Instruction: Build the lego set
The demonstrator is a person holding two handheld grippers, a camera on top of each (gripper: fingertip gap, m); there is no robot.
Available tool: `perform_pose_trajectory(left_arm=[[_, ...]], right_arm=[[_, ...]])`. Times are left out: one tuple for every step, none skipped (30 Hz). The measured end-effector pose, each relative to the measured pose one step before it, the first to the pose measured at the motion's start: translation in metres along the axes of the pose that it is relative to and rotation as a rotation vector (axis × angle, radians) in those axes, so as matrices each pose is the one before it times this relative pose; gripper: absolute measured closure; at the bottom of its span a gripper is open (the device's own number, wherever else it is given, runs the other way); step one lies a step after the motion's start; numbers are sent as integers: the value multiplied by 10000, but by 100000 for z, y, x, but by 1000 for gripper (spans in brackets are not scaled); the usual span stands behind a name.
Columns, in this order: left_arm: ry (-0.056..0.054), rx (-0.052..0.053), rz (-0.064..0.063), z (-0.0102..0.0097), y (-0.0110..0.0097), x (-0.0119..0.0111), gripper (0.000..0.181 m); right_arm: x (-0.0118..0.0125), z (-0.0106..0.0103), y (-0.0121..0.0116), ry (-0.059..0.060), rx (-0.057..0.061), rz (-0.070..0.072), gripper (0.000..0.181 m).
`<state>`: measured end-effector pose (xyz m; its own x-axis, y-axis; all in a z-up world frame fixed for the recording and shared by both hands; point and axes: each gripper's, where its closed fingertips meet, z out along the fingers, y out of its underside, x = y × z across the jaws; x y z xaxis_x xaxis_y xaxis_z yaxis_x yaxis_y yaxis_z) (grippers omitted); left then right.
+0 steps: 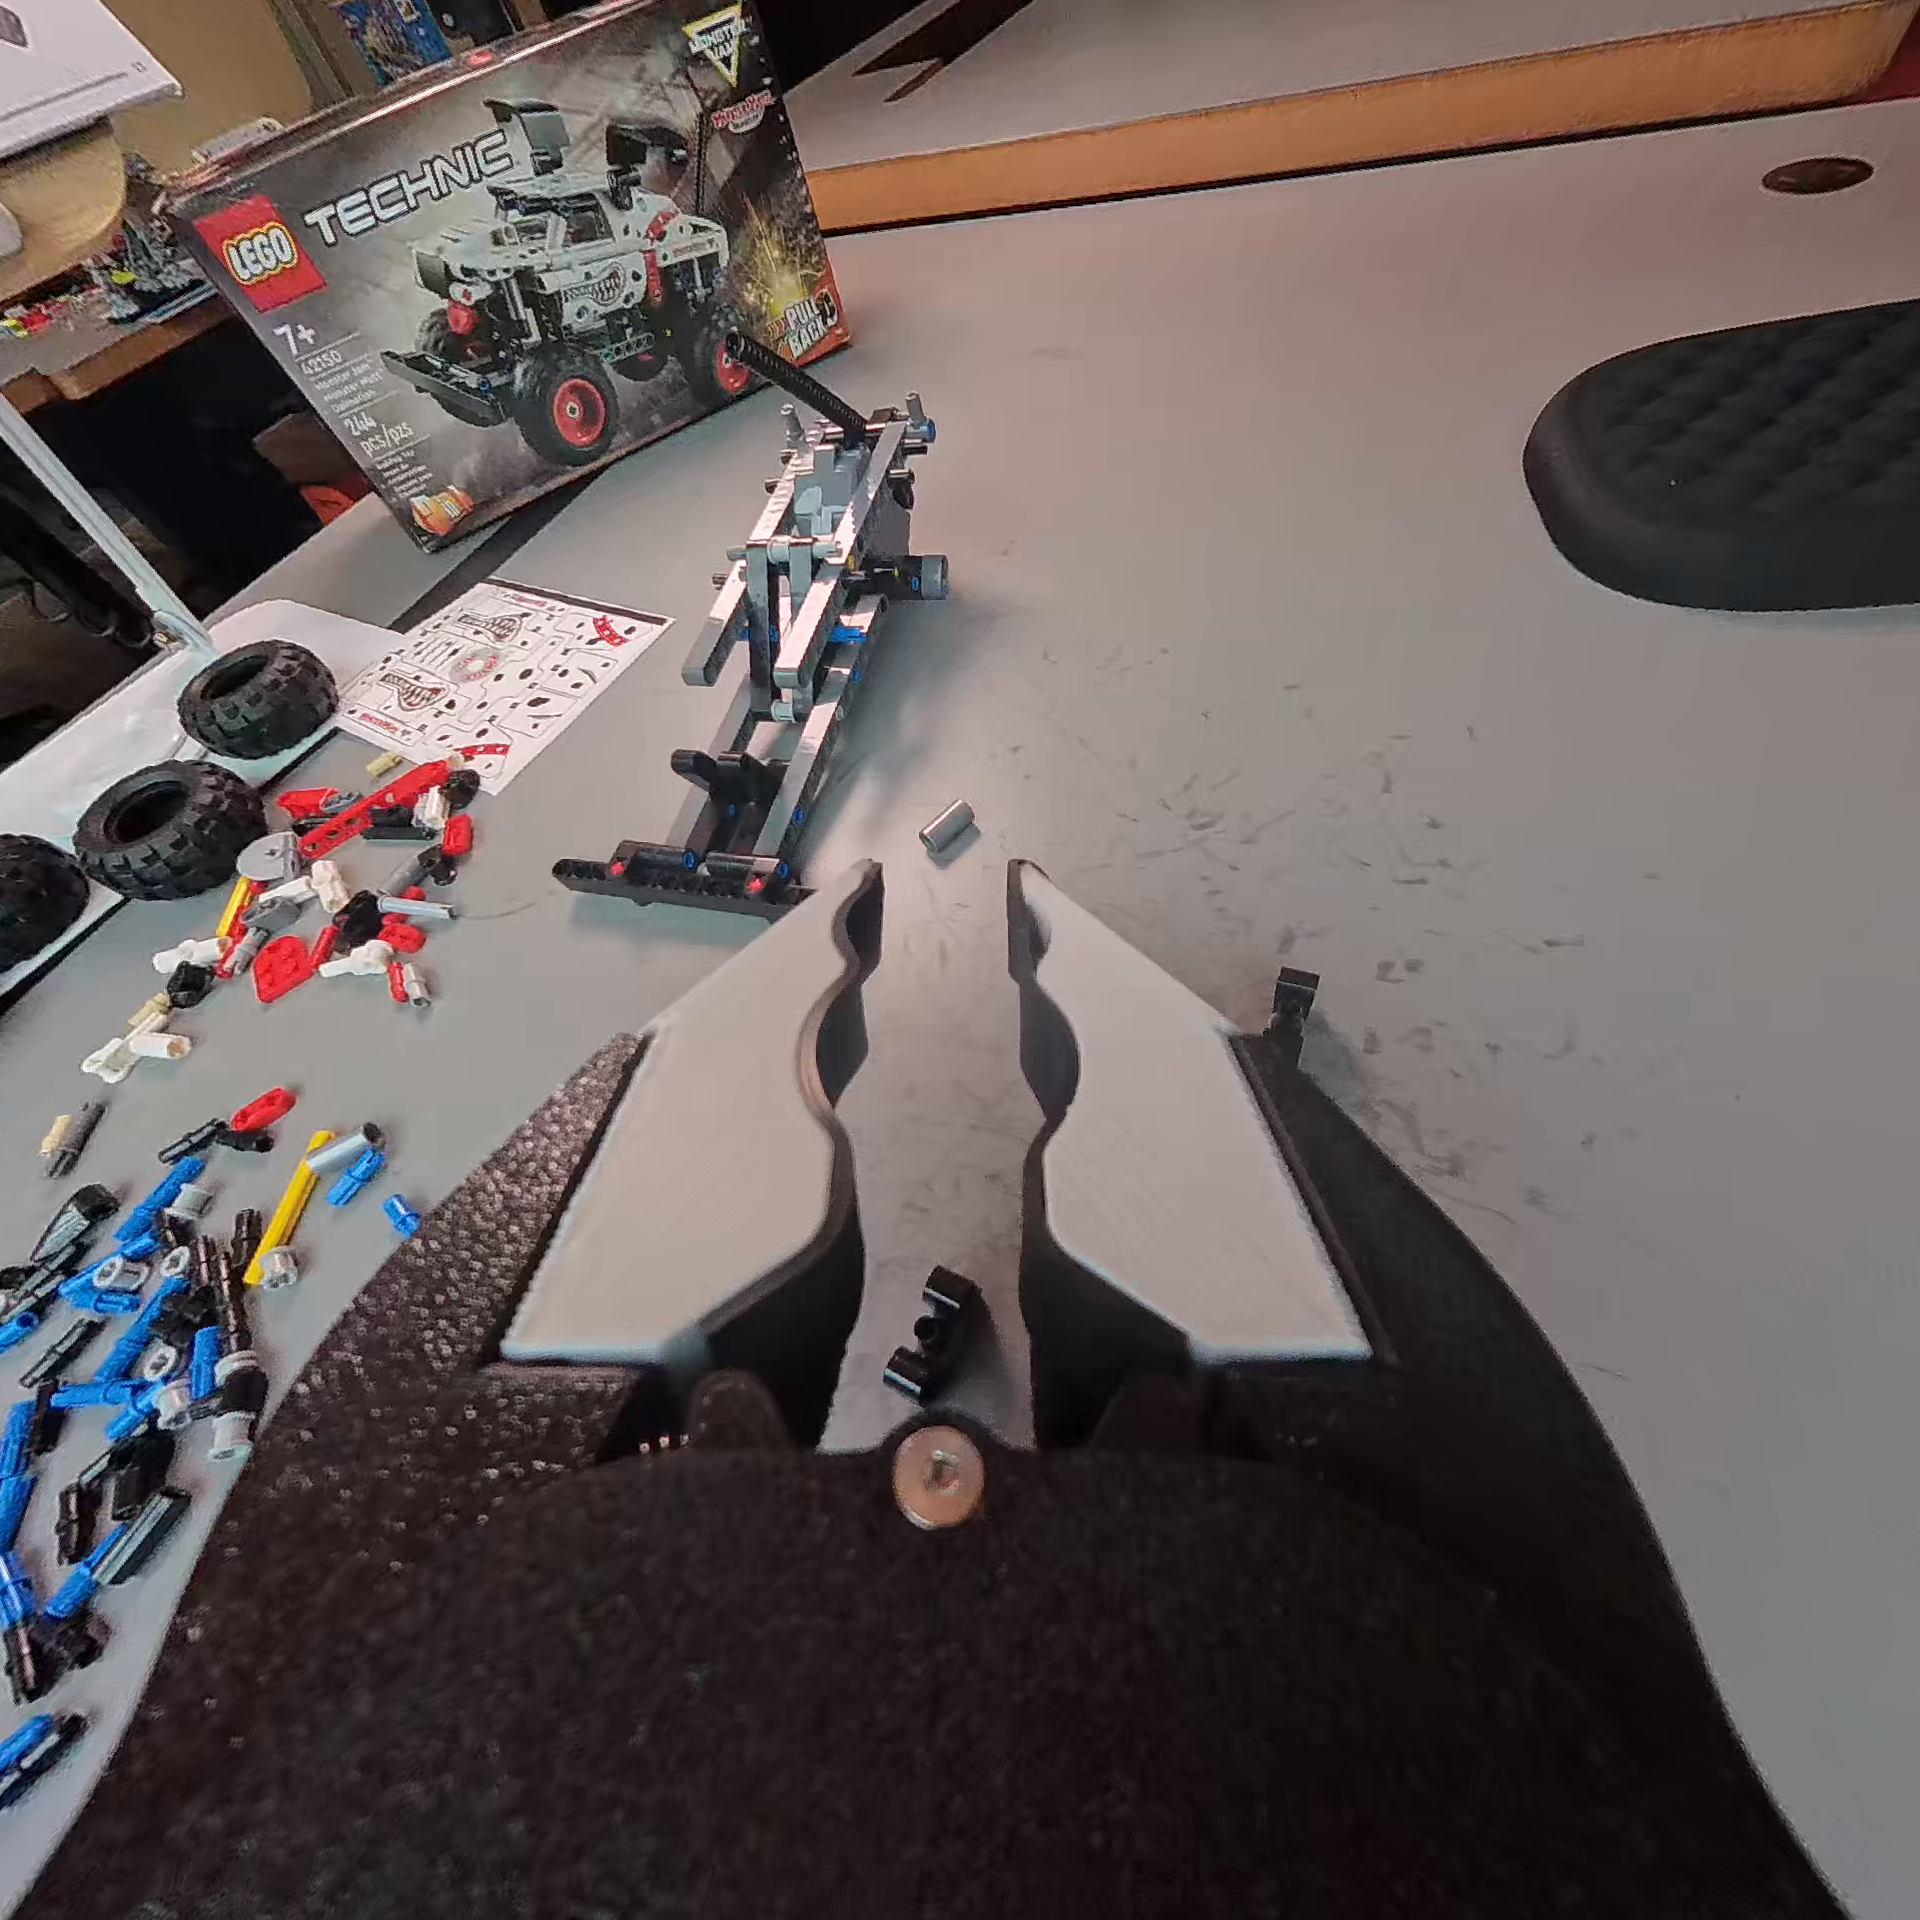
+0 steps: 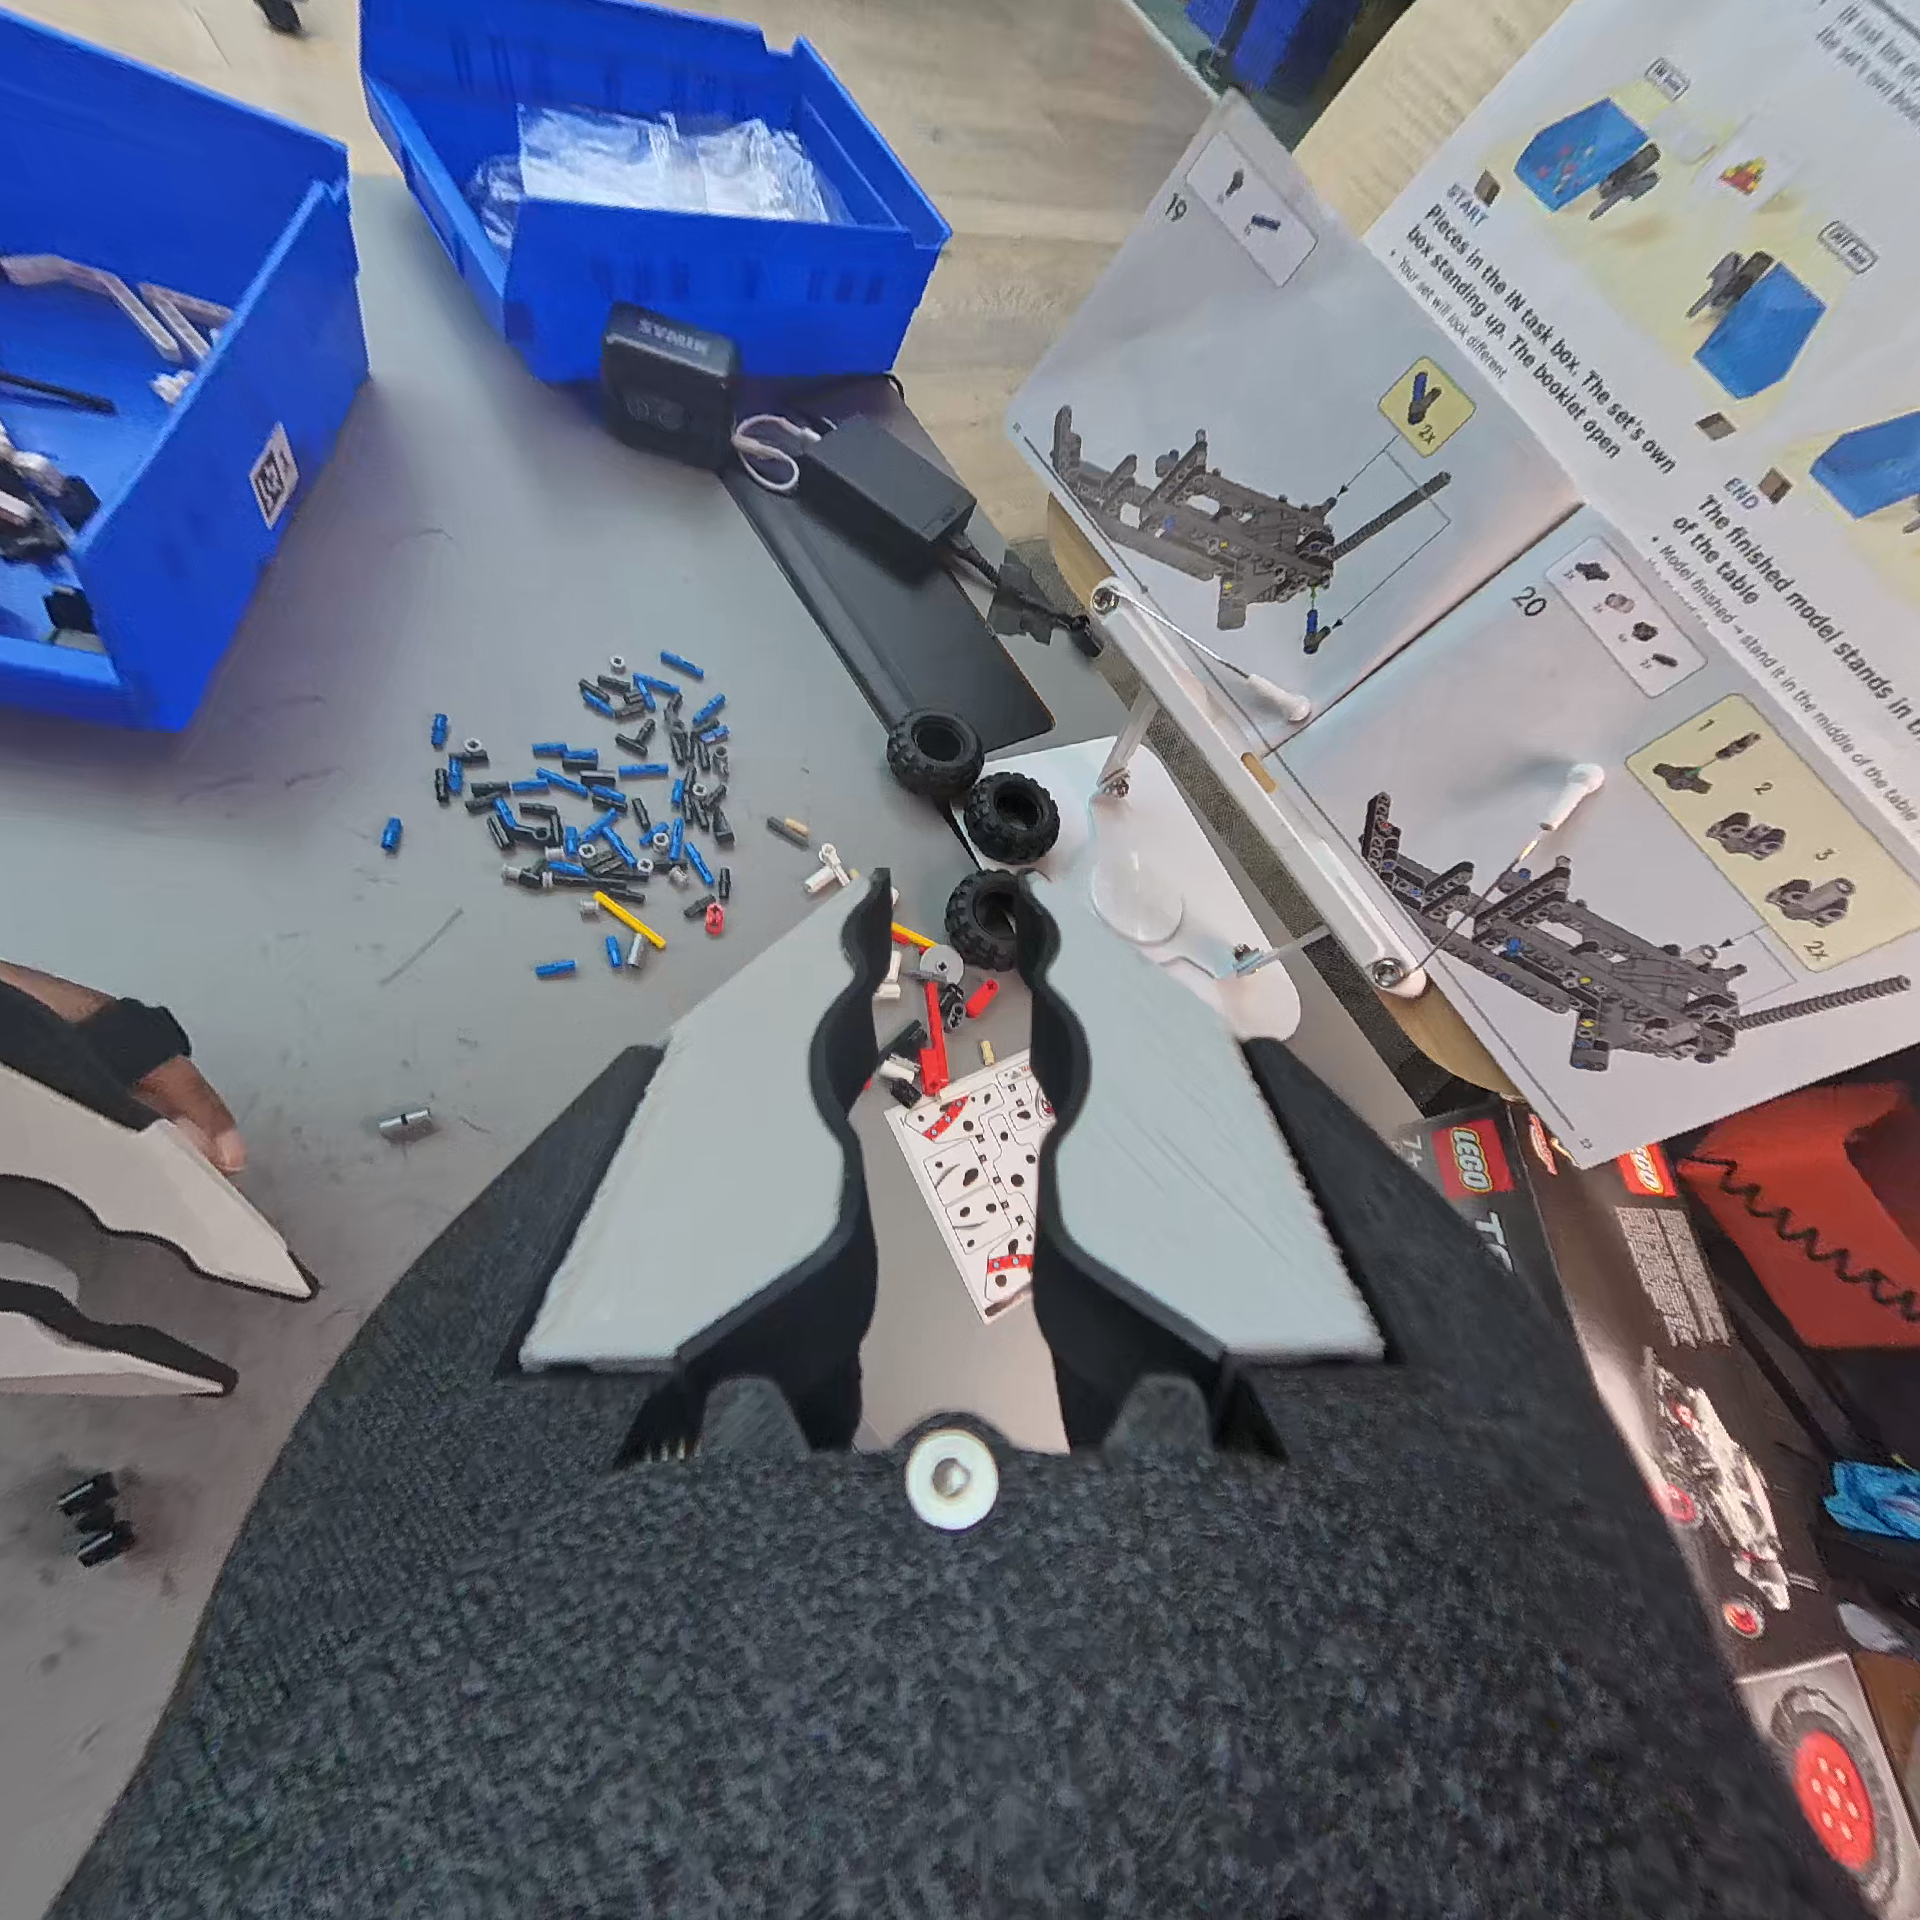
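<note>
Both jaws stand open and empty. The left gripper [image 1: 943, 894] hovers low over the table [image 1: 1299, 644], just short of the half-built chassis [image 1: 790, 634], perhaps for the grey sleeve [image 1: 947, 827]; the right gripper [image 2: 954, 899] faces the loose parts [image 2: 592, 810] beside the propped instruction booklet [image 2: 1351, 436], apparently choosing pieces.

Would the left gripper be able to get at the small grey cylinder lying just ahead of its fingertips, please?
Probably yes. The left gripper is open and empty, and the grey cylinder lies alone on bare table just past its fingertips. The chassis frame sits to one side, apart from it, leaving the way free.
</note>
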<state>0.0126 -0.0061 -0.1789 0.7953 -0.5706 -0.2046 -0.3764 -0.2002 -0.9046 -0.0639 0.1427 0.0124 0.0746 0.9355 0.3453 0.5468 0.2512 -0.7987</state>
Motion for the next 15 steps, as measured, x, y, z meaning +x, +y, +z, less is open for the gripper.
perform_pose_trajectory(left_arm=[[-8, -1, -4, 7, -1, -15, 156], [-3, 1, -23, -6, 1, -33, 156], [-13, 14, -30, -10, -11, -45, 156], [-6, 26, -23, -30, -39, -40, 156], [-5, 32, -11, -48, -47, -8, 156], [-22, 48, 9, -60, -65, -30, 156], [-22, 55, 18, -75, -99, -36, 156], [-24, 64, 5, -81, -114, -49, 156], [-41, 80, -20, -99, -151, -93, 156], [-50, 83, -41, -116, -142, -124, 156], [-59, 98, -56, -140, -155, -165, 156], [-59, 122, -71, -170, -182, -173, 155], [-46, 129, -85, -186, -192, -182, 154], [-61, 120, -101, -170, -164, -222, 153], [-82, 104, -114, -165, -134, -281, 153]], right_arm=[[-32, 149, 454, 27, -165, -101, 158], [-26, 107, 405, 33, -130, -108, 158], [-2, 87, 393, 34, -106, -107, 158], [52, 53, 374, 42, -66, -72, 158], [98, 27, 293, 46, 19, 26, 158], [-28, -73, 231, -63, 103, 190, 158], [-178, -187, 201, -149, 184, 318, 157], [-209, -315, 221, -170, 198, 287, 156], [-110, -480, 139, -121, 278, 280, 153], [-4, -645, -88, -97, 467, 411, 153], [-83, -750, -172, -188, 556, 589, 153], [-128, -799, -126, -215, 576, 656, 153], [-96, -786, 12, -142, 576, 540, 153], [-239, -763, 225, -154, 549, 381, 153], [-349, -680, 527, -155, 439, 313, 153]])
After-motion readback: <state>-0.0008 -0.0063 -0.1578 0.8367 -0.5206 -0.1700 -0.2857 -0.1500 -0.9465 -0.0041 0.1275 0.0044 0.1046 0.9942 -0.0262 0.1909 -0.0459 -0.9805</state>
